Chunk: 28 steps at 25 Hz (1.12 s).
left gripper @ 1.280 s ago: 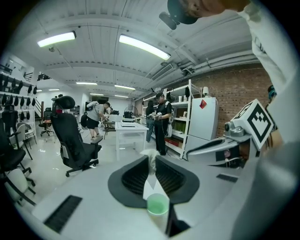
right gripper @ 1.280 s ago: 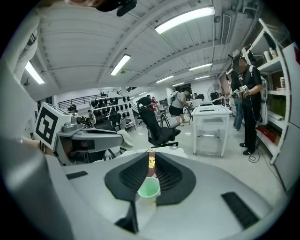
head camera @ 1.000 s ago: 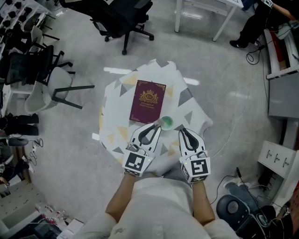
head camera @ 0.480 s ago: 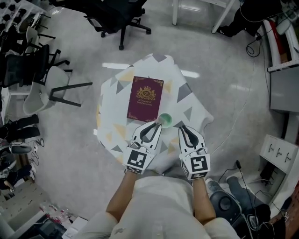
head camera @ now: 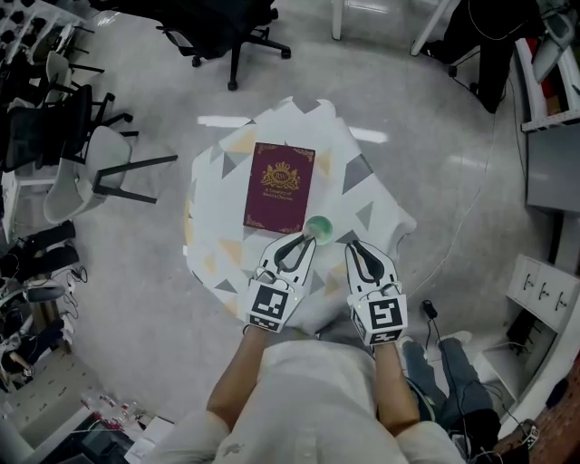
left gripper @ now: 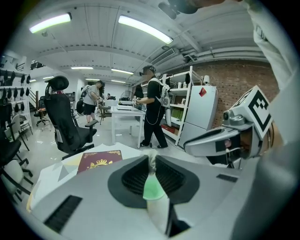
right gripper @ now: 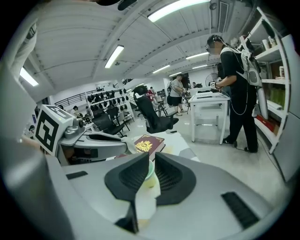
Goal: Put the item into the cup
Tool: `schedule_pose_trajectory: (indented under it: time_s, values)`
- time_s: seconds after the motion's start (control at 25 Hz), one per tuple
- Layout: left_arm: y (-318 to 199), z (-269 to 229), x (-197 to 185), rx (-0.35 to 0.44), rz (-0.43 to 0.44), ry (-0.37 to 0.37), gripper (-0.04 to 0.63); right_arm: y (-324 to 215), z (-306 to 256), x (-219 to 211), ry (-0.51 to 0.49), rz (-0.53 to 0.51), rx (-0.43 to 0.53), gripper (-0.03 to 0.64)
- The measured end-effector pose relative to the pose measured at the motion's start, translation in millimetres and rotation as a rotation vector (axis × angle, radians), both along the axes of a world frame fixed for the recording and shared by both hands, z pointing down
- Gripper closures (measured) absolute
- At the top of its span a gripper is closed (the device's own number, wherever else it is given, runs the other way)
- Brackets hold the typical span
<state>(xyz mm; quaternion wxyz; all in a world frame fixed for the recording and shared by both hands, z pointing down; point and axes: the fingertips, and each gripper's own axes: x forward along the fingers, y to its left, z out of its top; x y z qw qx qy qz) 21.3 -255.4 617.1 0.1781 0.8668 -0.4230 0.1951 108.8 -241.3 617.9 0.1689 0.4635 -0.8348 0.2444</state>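
Note:
A small green cup (head camera: 318,228) stands on the patterned table (head camera: 362,195), just right of a maroon book (head camera: 279,187). My left gripper (head camera: 303,239) points at the cup's near-left rim, its jaws shut on a thin pale item (left gripper: 151,159) that sticks up at the tips. In the left gripper view the cup (left gripper: 153,186) shows green through the slit behind the item. My right gripper (head camera: 355,246) lies to the right of the cup with its jaws closed and nothing held. The right gripper view shows the cup (right gripper: 149,172) through the narrow gap.
The table is small, with edges close on all sides. Black office chairs (head camera: 227,27) and a grey chair (head camera: 100,172) stand on the floor beyond it. A person in black (right gripper: 236,84) stands by a white desk (right gripper: 211,110). Cables lie on the floor at the right.
The head view has drifted slightly. Both grippers, the cup and the book keep their places on the table.

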Motion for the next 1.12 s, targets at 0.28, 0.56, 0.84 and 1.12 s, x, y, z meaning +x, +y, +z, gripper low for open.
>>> schedule_pose_trajectory:
  time_s: [0.28,0.56,0.84,1.12]
  values:
    - [0.2,18.3,4.7,-0.031,0.013,-0.02,0.54,2.0,8.4,0.4,0.0,-0.002,-0.016,0.572]
    - [1.7,35.2,9.0,-0.066,0.031,-0.041,0.539,3.4,15.4,2.7,0.002,-0.003,-0.03,0.572]
    - [4.6,49.7,10.7,-0.109,0.043,-0.073,0.538,7.0,23.7,-2.3,0.002,-0.034,-0.04,0.569]
    - [5.4,61.8,12.4,-0.15,0.053,-0.102,0.538,9.1,27.2,-6.0,-0.001,-0.048,-0.05,0.569]
